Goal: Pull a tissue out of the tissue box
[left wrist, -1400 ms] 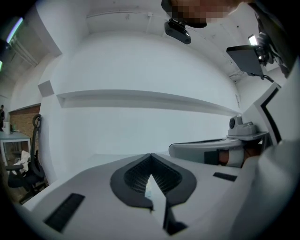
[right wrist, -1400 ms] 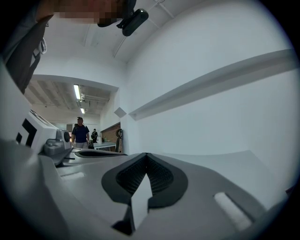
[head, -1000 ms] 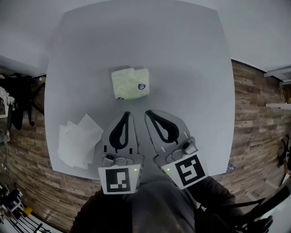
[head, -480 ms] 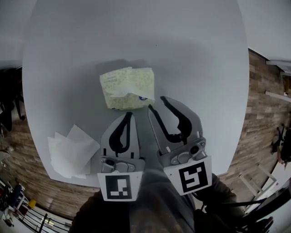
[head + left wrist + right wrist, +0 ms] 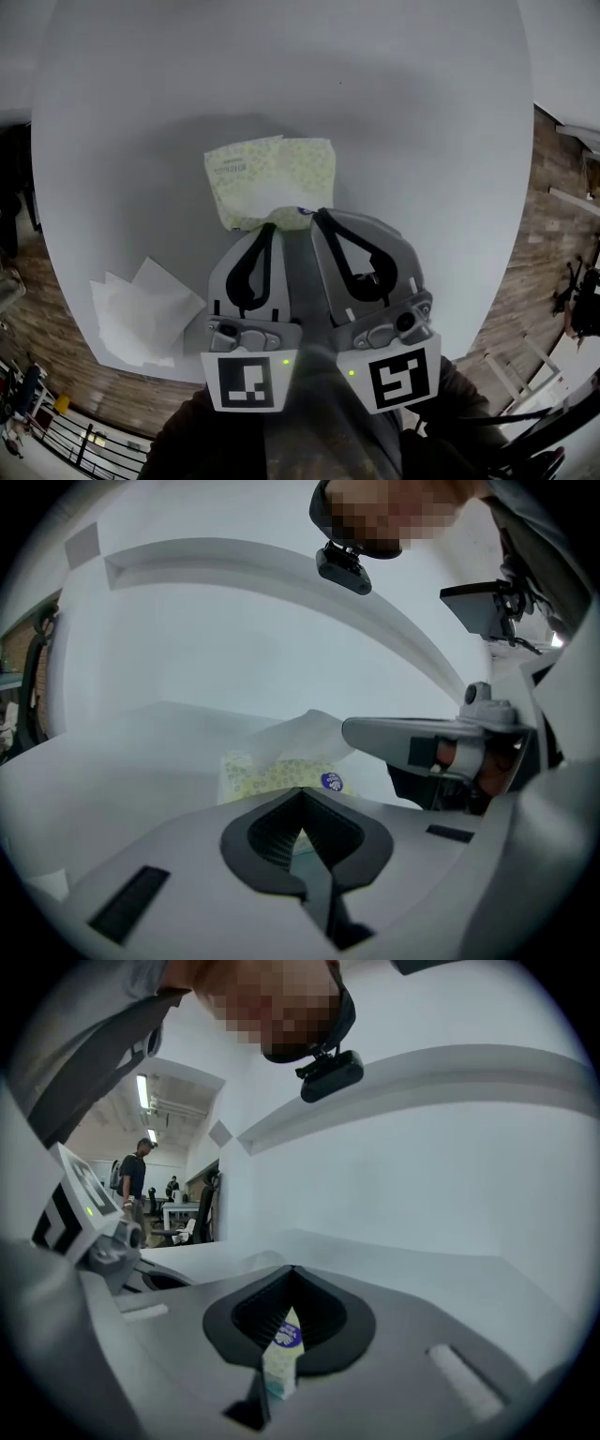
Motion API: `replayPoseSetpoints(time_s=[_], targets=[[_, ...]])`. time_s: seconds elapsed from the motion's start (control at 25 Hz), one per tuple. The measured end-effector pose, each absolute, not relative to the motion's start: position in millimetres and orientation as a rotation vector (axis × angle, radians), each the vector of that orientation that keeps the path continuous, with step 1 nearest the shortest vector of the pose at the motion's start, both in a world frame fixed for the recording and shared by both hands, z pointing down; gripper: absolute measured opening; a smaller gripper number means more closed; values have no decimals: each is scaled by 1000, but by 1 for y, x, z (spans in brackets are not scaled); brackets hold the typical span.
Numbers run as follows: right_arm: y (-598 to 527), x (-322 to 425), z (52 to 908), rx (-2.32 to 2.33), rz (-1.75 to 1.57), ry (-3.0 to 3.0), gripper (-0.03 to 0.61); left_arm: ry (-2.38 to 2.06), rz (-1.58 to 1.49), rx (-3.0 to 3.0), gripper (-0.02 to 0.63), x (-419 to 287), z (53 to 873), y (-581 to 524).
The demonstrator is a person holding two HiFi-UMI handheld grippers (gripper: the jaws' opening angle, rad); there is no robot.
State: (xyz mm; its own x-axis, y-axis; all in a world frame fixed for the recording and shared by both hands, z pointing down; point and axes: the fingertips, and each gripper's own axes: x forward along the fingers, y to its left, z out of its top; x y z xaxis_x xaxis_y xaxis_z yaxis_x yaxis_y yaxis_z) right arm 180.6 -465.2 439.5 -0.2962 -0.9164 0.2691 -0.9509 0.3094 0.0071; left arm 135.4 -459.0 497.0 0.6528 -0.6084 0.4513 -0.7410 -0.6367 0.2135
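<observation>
A pale yellow-green soft tissue pack [image 5: 267, 173] lies on the round grey table [image 5: 422, 141], with a white tissue [image 5: 275, 195] poking from its top. My left gripper [image 5: 267, 228] is shut, its tips at the pack's near edge just below the tissue. My right gripper [image 5: 318, 214] is also shut, beside the pack's blue sticker [image 5: 301, 212]. In the left gripper view the pack [image 5: 267, 772] and raised tissue [image 5: 311, 726] sit past the shut jaws [image 5: 302, 791], and the right gripper's [image 5: 349, 729] tip meets the tissue's edge. Whether it pinches the tissue does not show.
Several loose white tissues [image 5: 141, 305] lie spread at the table's near left edge. Wooden floor [image 5: 525, 244] surrounds the table. In the right gripper view, people and desks [image 5: 141, 1185] stand far off at the left.
Both grippers have moved forward up to the tissue pack. The right gripper's jaws, apart half a second ago, have closed. The head view has drawn closer to the table.
</observation>
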Motion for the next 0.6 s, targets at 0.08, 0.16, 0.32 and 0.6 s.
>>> replayPoseSetpoints(time_s=[0.08,0.16,0.32,0.6], targets=[[-463,171,415,1682,179,-2424,3,-1077,473,2492,2,137,495,-460],[-457,157,385,1641,110,-2501,3,-1099,441,2492,2,137,487,-459],[-439,132,330,1589,-23,-2615,3,-1153,352,2519,2,132,455,-452],[-386,105,268,1577,-106,-2659,3,-1245,224,2403,2,87,390,-400]])
